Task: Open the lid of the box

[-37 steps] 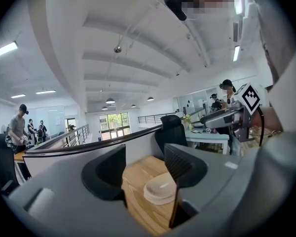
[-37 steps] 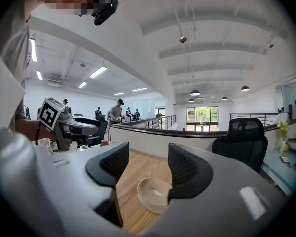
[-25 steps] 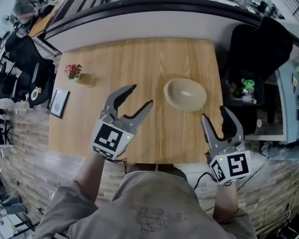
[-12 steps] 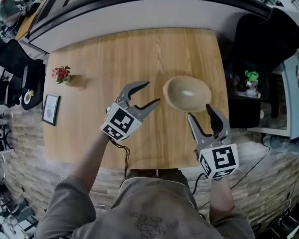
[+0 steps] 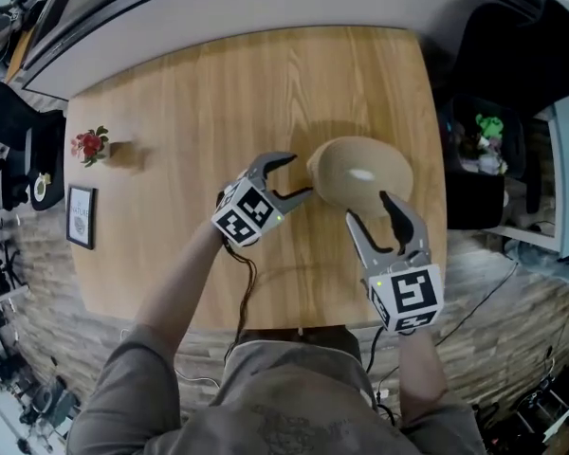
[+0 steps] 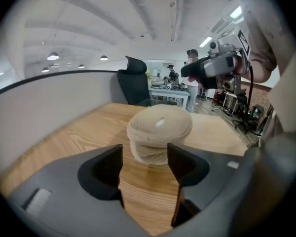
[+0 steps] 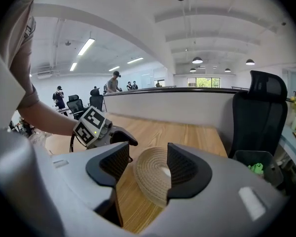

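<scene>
A round woven beige box with its domed lid on [image 5: 360, 172] stands right of centre on the wooden table [image 5: 190, 102]. My left gripper [image 5: 298, 178] is at the box's left side, open. Its jaws have just been opening, and nothing is between them. In the left gripper view the box [image 6: 159, 132] sits just beyond the fingertips [image 6: 145, 157]. My right gripper [image 5: 370, 209] is open at the box's near edge. In the right gripper view the lid's rim [image 7: 150, 179] shows between the fingers [image 7: 148, 164], and the pads do not press on it.
A small pot of red flowers [image 5: 88, 145] and a framed picture [image 5: 79, 216] stand at the table's left edge. A black chair [image 5: 512, 55] and a bin holding something green [image 5: 489, 126] are right of the table. A curved counter runs behind.
Both grippers have come down and forward to the box, the left to its left side and the right to its near edge. The left jaws stand wider.
</scene>
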Action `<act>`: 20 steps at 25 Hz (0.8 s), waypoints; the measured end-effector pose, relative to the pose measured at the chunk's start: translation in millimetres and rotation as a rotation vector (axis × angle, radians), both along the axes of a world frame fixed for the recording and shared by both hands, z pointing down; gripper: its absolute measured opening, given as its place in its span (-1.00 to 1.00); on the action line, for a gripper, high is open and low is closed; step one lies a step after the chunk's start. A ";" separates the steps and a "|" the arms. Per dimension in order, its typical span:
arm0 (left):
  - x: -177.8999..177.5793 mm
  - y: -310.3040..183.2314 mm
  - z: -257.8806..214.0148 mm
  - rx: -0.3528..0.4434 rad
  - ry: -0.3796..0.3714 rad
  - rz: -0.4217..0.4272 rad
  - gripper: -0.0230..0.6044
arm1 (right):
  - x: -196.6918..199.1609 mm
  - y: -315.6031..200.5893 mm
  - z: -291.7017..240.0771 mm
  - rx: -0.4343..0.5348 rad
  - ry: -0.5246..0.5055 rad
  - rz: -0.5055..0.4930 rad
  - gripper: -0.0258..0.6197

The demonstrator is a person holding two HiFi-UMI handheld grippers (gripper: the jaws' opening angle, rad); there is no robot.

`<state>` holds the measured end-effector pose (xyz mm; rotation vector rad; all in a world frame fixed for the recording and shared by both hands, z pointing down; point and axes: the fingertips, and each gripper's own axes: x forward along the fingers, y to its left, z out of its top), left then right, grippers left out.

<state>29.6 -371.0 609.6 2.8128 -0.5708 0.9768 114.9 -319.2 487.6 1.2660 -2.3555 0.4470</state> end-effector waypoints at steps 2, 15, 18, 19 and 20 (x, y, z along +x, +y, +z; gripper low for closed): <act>9.3 -1.4 20.8 -0.011 -0.032 0.048 0.09 | -0.4 -3.4 21.0 -0.031 0.020 0.001 -0.20; 39.3 -5.2 53.0 -0.079 0.026 0.200 0.12 | -13.3 -10.8 75.0 -0.126 0.029 -0.041 -0.20; 42.1 -5.0 55.6 -0.099 0.034 0.205 0.10 | -12.8 -12.8 80.0 -0.142 0.047 -0.054 -0.20; 41.6 -5.2 55.1 -0.099 0.034 0.202 0.09 | -13.3 -12.4 82.8 -0.156 0.067 -0.065 -0.20; 41.1 -5.4 54.5 -0.096 0.034 0.198 0.08 | -14.3 -11.7 85.8 -0.174 0.088 -0.079 -0.21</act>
